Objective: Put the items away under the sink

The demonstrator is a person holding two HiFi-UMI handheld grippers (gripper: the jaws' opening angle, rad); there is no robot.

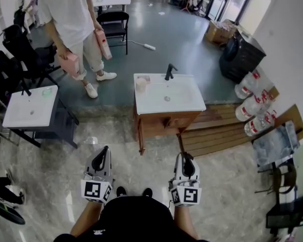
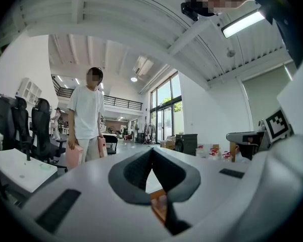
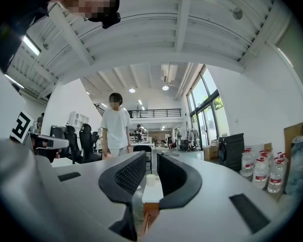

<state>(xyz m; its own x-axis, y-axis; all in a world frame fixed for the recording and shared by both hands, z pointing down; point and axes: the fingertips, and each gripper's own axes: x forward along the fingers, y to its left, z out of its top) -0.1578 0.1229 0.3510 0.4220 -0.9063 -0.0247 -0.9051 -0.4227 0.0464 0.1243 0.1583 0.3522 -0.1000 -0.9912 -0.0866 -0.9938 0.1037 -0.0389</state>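
A white sink [image 1: 182, 101] with a black faucet [image 1: 169, 71] tops a wooden vanity [image 1: 161, 124] ahead of me. A pale cup [image 1: 141, 84] stands on the sink's left rim; the right gripper view shows that cup [image 3: 150, 179] between the jaws, far off. A person in white holds two pink boxes [image 1: 70, 63] [image 1: 103, 44], seen too in the left gripper view [image 2: 73, 155]. My left gripper [image 1: 101, 159] [image 2: 151, 153] is shut and empty. My right gripper [image 1: 186, 164] [image 3: 151, 158] is open by a narrow gap and empty. Both are short of the vanity.
A second white sink table [image 1: 30, 107] stands at the left with office chairs [image 1: 25, 49] behind it. Wooden planks [image 1: 217, 130] lie right of the vanity, with water bottles [image 1: 252, 107], a black cabinet [image 1: 242, 57] and a cardboard box [image 1: 219, 32] beyond.
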